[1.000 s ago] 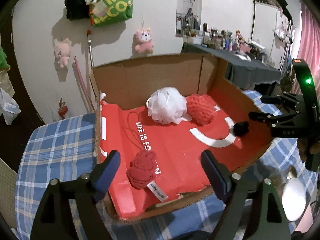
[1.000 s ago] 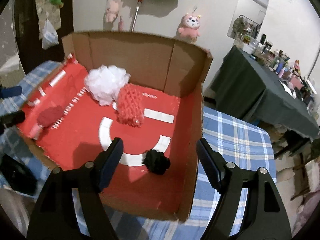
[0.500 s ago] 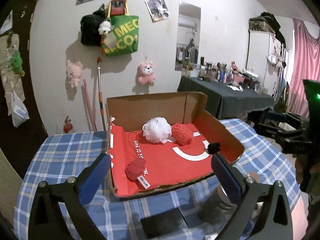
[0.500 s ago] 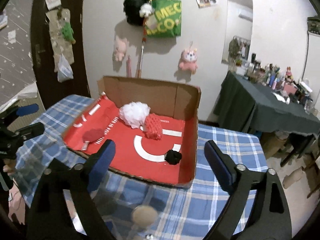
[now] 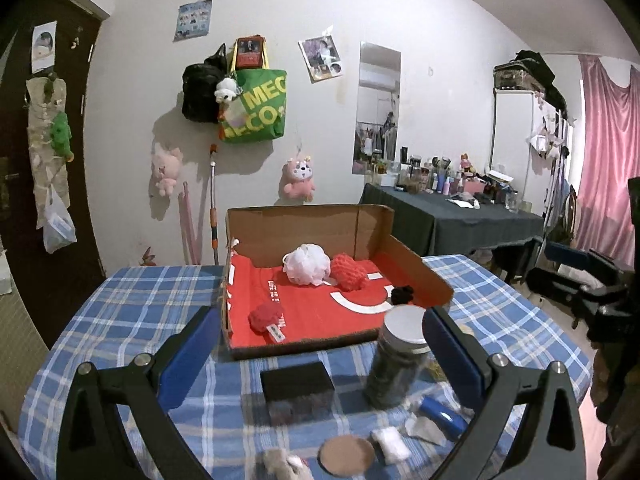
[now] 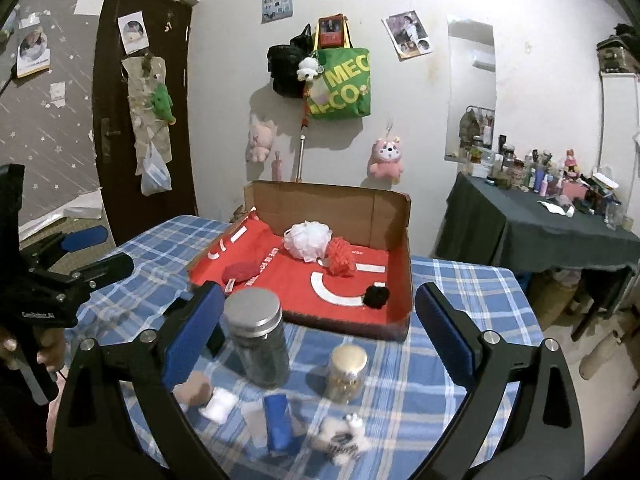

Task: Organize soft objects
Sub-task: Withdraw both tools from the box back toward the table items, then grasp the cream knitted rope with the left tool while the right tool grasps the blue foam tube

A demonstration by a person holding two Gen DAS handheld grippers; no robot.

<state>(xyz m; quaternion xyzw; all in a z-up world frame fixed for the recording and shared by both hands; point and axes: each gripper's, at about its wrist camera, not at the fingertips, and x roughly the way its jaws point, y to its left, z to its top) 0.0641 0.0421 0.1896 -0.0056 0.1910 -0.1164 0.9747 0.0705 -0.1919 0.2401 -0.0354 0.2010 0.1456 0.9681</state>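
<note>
Your left gripper [image 5: 320, 344] has its blue fingers [image 5: 188, 356] spread wide with nothing pinched; they frame a black block [image 5: 297, 380] and a dark jar with a silver lid [image 5: 396, 360] on the table [image 5: 132, 304]. Your right gripper [image 6: 320, 332] has just been opening its fingers [image 6: 194, 332], and they too stand apart around nothing, with the same jar [image 6: 258, 340] and a small gold-lidded jar [image 6: 347, 372] between them on the checked cloth.

Nearer you, along the table's front edge, lie loose soft things: a white pad [image 6: 219, 402], a tan puff [image 6: 194, 390], a blue tube [image 6: 278, 424] and a small white and grey fluffy toy [image 6: 344, 434].

Beyond the jars, toward the far edge of the table, sits the cardboard box [image 5: 304, 224] with its red lining. Inside it, a white mesh puff [image 5: 306, 264] touches a red knitted piece [image 5: 349, 272] near the back wall. A red plush with a tag [image 5: 266, 318] lies at the front left, and a black scrunchie [image 5: 402, 294] rests by the right wall.

Your left hand [image 6: 24, 354] shows at the right camera's left side, wrapped around the other gripper's handle.
</note>
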